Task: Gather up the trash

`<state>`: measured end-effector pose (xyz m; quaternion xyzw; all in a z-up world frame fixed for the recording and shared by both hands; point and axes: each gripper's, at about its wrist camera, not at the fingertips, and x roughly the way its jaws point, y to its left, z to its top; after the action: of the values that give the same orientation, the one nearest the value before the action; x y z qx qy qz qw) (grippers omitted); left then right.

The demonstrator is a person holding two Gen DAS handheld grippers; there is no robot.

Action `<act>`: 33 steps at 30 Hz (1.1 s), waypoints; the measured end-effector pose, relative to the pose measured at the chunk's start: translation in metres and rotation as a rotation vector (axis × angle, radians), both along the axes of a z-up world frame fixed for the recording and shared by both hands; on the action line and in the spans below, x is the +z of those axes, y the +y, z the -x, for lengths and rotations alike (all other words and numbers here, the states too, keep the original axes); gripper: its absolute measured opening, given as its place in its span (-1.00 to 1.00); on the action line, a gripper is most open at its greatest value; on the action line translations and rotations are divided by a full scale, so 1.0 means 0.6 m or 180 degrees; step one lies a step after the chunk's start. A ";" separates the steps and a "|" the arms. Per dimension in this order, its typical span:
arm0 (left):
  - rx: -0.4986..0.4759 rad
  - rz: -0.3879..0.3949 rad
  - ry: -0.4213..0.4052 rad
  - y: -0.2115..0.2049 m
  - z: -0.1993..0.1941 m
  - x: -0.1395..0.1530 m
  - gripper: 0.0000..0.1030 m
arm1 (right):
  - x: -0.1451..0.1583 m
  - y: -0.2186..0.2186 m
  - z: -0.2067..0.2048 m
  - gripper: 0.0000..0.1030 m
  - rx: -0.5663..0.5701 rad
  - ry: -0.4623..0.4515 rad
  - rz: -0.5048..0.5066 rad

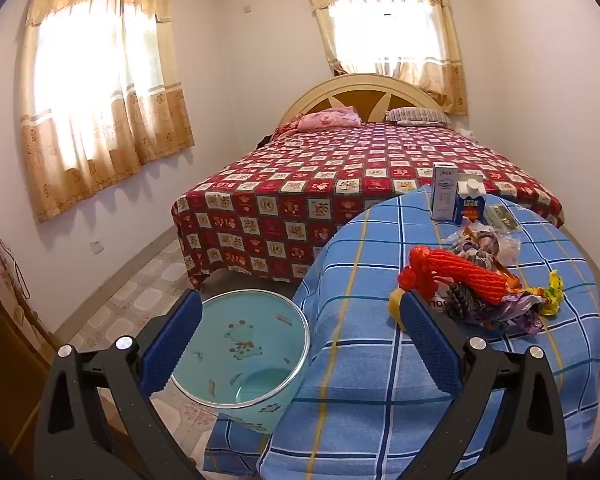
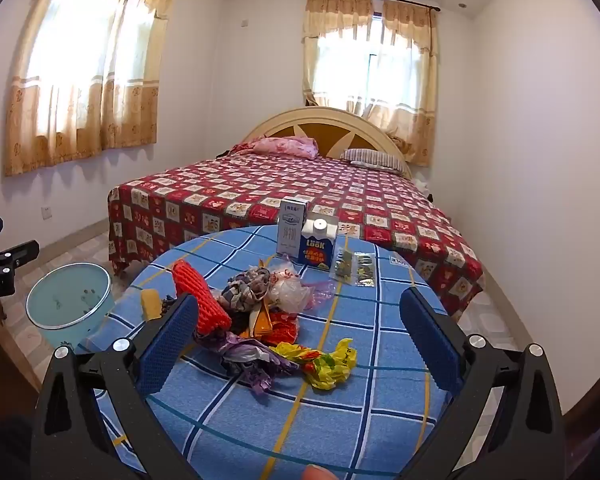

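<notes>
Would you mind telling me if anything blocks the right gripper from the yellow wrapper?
Nothing visible does: the right gripper is open, and the yellow wrapper lies loose on the table between its jaws.

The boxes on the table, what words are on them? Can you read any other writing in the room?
"LOOK": on the blue carton, white letters on its front.
Tall white box: printed lines, too small and blurred to read.
Clear packet beside the carton: print too small to read.
Wrappers in the trash pile: no readable words.
</notes>
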<state>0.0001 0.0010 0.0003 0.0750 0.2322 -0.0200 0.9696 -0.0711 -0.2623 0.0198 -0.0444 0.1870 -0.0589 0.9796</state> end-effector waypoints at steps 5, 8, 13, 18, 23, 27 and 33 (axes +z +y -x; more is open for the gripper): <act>0.0006 -0.0023 -0.0005 0.005 -0.003 0.000 0.89 | -0.002 -0.002 -0.001 0.91 -0.0014 0.0006 -0.0010; 0.0001 -0.0047 0.0001 0.011 -0.007 0.000 0.89 | -0.004 -0.002 -0.001 0.91 -0.0016 0.0015 -0.0012; 0.0047 -0.0100 -0.0046 0.009 0.002 0.006 0.89 | 0.004 -0.006 0.003 0.91 -0.0021 0.0029 -0.0010; 0.0057 -0.0108 -0.0047 0.007 0.000 0.003 0.89 | -0.003 -0.005 -0.003 0.91 -0.0024 0.0025 -0.0022; 0.0072 -0.0120 -0.0040 0.007 -0.002 -0.003 0.89 | -0.004 -0.011 -0.002 0.91 -0.0039 0.0026 -0.0026; 0.0095 -0.0116 -0.0057 0.010 -0.001 0.001 0.89 | -0.007 -0.012 -0.004 0.91 -0.0041 0.0026 -0.0030; 0.0107 -0.0114 -0.0057 0.012 -0.002 0.001 0.89 | -0.007 -0.013 -0.004 0.91 -0.0037 0.0030 -0.0031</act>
<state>0.0014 0.0079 0.0010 0.0887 0.2252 0.0011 0.9703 -0.0685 -0.2699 0.0158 -0.0388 0.1922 -0.0635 0.9785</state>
